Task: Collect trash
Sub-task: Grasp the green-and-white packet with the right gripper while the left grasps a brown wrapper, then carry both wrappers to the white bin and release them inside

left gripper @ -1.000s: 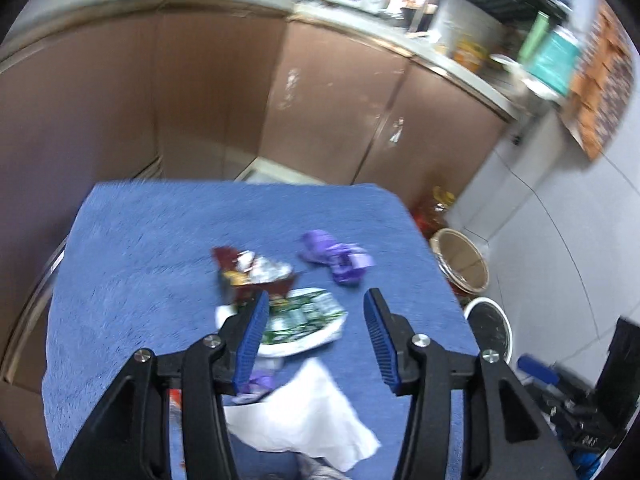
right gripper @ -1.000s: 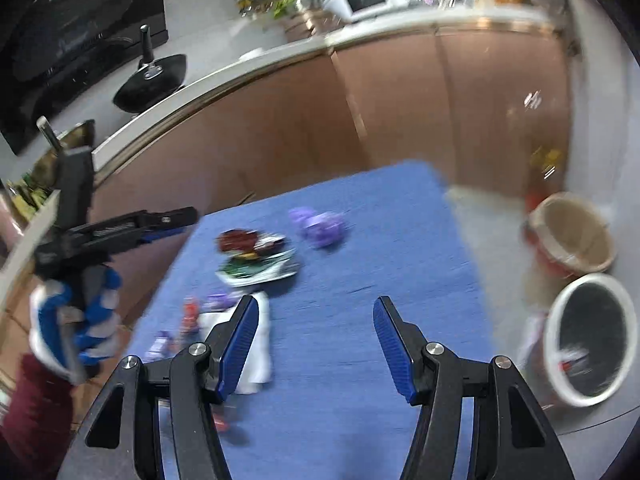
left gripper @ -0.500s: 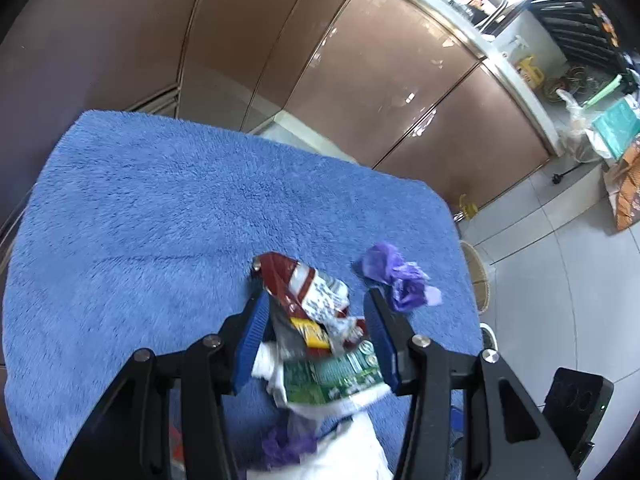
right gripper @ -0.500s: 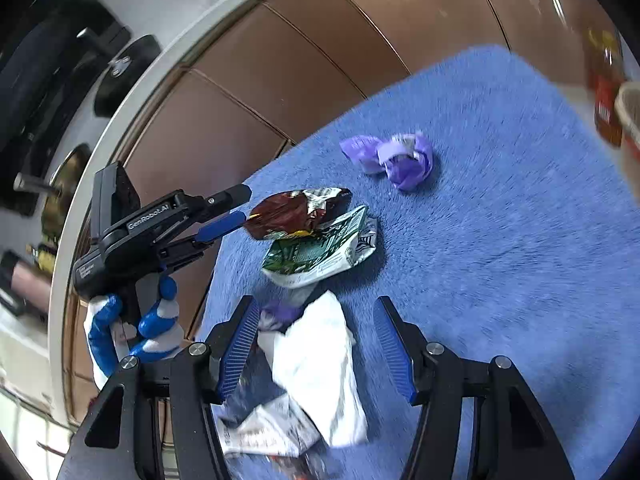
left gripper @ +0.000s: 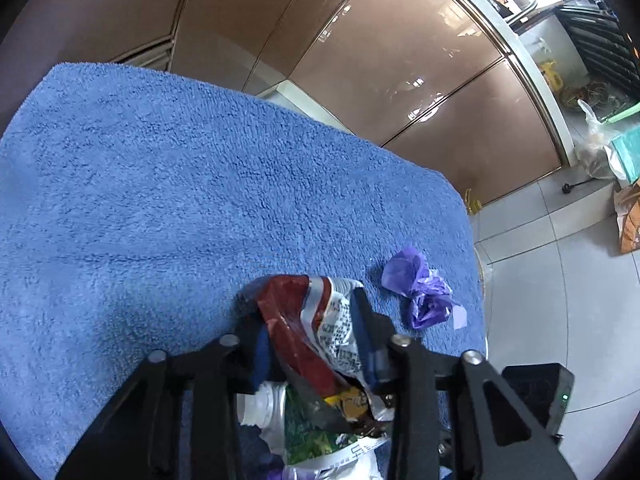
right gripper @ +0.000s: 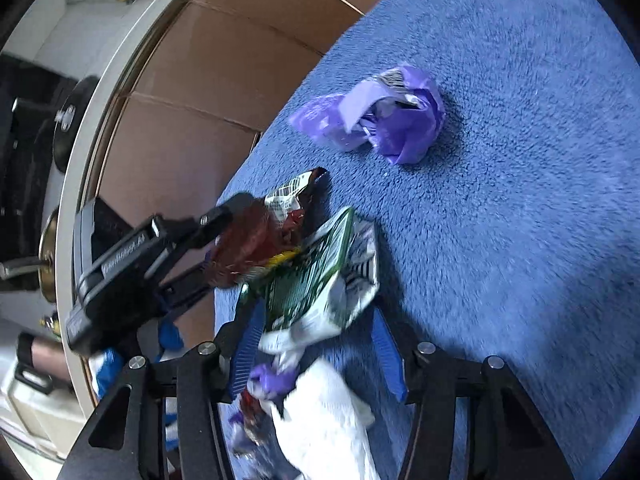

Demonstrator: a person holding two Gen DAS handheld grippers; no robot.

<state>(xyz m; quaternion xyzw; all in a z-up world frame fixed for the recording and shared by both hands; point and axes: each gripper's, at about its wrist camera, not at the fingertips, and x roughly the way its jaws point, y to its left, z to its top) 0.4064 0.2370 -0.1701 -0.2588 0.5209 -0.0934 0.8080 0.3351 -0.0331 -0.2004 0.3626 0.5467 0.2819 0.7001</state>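
Observation:
My left gripper (left gripper: 314,330) is closed on a dark red and silver snack wrapper (left gripper: 316,320) on the blue towel (left gripper: 160,200); it also shows in the right wrist view (right gripper: 248,248). A green and white wrapper (right gripper: 320,280) lies just behind it, between the fingers of my open right gripper (right gripper: 316,356). A white tissue (right gripper: 328,420) lies below that gripper. A crumpled purple wrapper (right gripper: 380,120) lies apart, farther out on the towel, also seen in the left wrist view (left gripper: 420,288).
Brown cabinet doors (left gripper: 360,60) stand beyond the towel's far edge. Tiled floor (left gripper: 560,280) lies off the towel's right edge. Small purple and red scraps (right gripper: 256,392) lie by the tissue. A black device (left gripper: 540,392) sits low on the right.
My left gripper moved forward and closed on the red and silver wrapper. My right gripper moved down and in over the green wrapper and tissue, staying open.

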